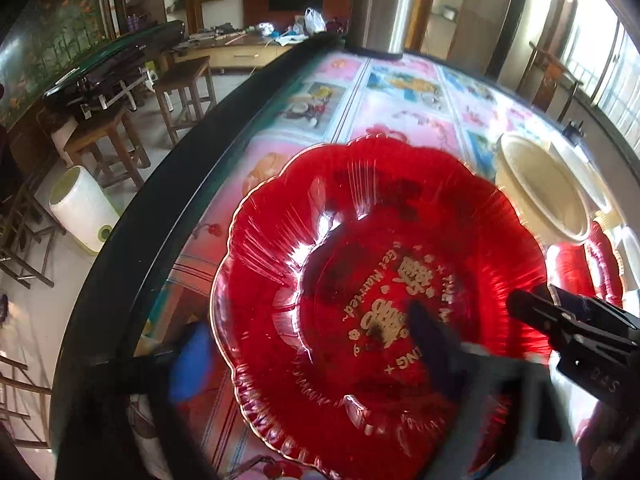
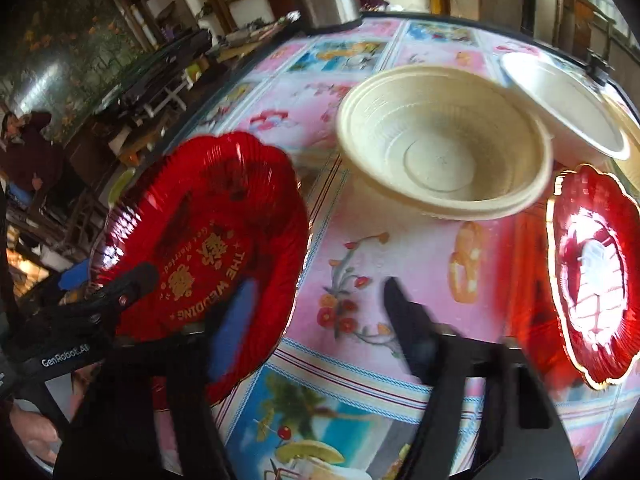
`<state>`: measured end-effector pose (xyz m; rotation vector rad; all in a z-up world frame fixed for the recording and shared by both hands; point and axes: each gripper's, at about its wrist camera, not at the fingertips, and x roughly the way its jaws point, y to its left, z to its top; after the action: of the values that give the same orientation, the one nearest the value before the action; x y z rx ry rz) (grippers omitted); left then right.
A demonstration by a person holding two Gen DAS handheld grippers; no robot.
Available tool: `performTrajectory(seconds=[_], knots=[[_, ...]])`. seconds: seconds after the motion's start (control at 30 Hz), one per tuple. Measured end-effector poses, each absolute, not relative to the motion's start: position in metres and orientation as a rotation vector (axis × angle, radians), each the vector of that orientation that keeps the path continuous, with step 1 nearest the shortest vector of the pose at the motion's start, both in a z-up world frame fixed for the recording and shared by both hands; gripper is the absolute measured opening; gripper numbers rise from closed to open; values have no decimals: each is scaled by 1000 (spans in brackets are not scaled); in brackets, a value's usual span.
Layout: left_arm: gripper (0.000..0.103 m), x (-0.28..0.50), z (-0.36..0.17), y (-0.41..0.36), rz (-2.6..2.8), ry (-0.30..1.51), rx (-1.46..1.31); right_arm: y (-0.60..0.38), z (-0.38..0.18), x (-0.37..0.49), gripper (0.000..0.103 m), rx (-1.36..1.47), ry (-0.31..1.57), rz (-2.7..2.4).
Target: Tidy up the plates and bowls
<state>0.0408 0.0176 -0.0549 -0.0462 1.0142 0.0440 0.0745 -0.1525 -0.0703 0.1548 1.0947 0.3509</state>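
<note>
We see the red plate point(image 1: 360, 264) close to the left edge of the bench point(image 1: 404, 108), its gold lettering facing up. From the right wrist it looks tilted, with its far rim higher, and we cannot tell whether it touches the bench. The left tongs point(image 1: 304, 320) are spread wide. The dark finger point(image 1: 430, 340) lies across the plate's face, and the blue-padded one point(image 1: 190, 356) sits just outside the plate's left rim, over the bench edge. Both are blurred, so we cannot say whether they bear on the plate. The right tongs point(image 2: 320, 284) are also spread apart and hold nothing. Their blue finger point(image 2: 234, 320) overlaps the plate's right rim, and their dark finger point(image 2: 406, 320) hangs above the flowered cloth. From the left wrist, the tip of the right tongs shows at the plate's right rim. Farther in, near the middle of the bench, a cream bowl point(image 2: 440, 148) stands upright. A white bowl point(image 2: 560, 108) sits just behind it, toward the far right corner, with its rim touching or overlapping the cream one. A second red plate point(image 2: 592, 272) lies flat toward the right edge, well apart from the first. A steel column point(image 1: 384, 4) rises at the far edge.
</note>
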Motion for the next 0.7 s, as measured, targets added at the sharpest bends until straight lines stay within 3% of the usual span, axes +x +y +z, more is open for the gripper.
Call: performTrajectory(seconds=[0.07,0.23,0.7], knots=[[33,43,-59,18,80,1038,-8,-150,-73,73,19,162,1098,373],[28,40,-56,23,105,1040,-19,-137,-64,63,16,48,1034,348],[28,15,-11,32,117,958,-16,-127,-16,28,16,-25,898,355]])
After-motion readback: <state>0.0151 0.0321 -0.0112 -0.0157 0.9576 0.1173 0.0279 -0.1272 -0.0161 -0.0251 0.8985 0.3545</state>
